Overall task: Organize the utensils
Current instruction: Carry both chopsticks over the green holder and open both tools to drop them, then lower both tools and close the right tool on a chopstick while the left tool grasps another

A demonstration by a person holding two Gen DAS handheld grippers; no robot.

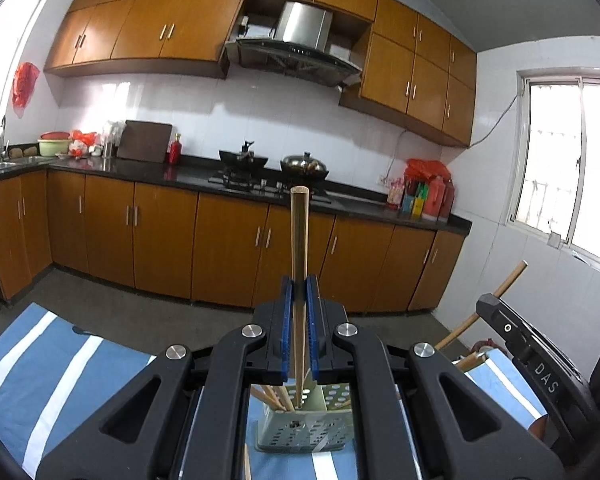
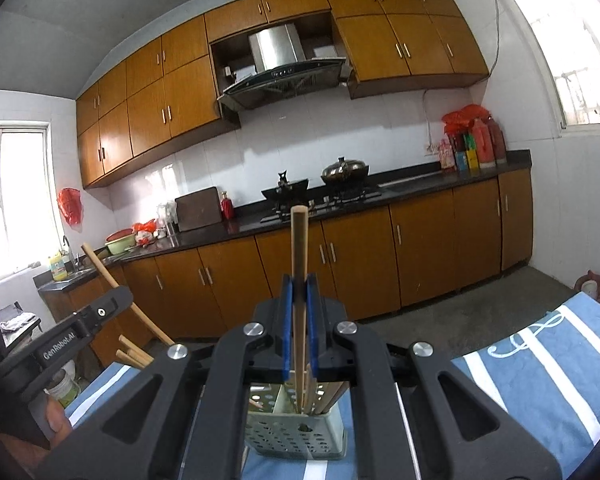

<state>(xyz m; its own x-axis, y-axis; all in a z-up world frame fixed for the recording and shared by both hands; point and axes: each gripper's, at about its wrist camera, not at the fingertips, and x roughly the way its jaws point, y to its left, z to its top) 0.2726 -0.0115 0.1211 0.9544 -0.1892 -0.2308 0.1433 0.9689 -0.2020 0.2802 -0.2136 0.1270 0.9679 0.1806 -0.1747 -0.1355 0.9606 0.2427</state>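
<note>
A: Count with me. You hold two tongs, and each is clamped on one wooden chopstick. Your left tongs (image 1: pixel 300 292) have their blue pads pressed tight on a chopstick (image 1: pixel 299 232) that stands upright, its lower end down in the holder (image 1: pixel 300 432). Your right tongs (image 2: pixel 299 290) do the same with their own chopstick (image 2: pixel 299 248).

B: How many sticks are in the holder already?

A: In the left wrist view you can see about four loose chopsticks (image 1: pixel 274 396) leaning left inside the perforated green holder, beside the one you grip. In the right wrist view a few sticks lean right in the holder (image 2: pixel 296 436); you cannot get an exact count there, since the tongs cover much of it.

B: One holder, then?

A: One, standing on the blue cloth with white stripes (image 1: pixel 40 372) that covers the worktop. It has a divider, so at least two compartments; which compartment each held stick enters you cannot tell.

B: What does one view give that the other lacks?

A: The left wrist view shows your right tongs from the side at the right edge, and one more stick lying flat on the cloth (image 1: pixel 247 462) at the bottom. The right wrist view shows your left tongs at the left edge with your hand (image 2: pixel 54 420) beneath, a white bucket (image 2: pixel 64 388) on the floor, and a musical clef pattern (image 2: pixel 532 336) on the cloth.
</note>
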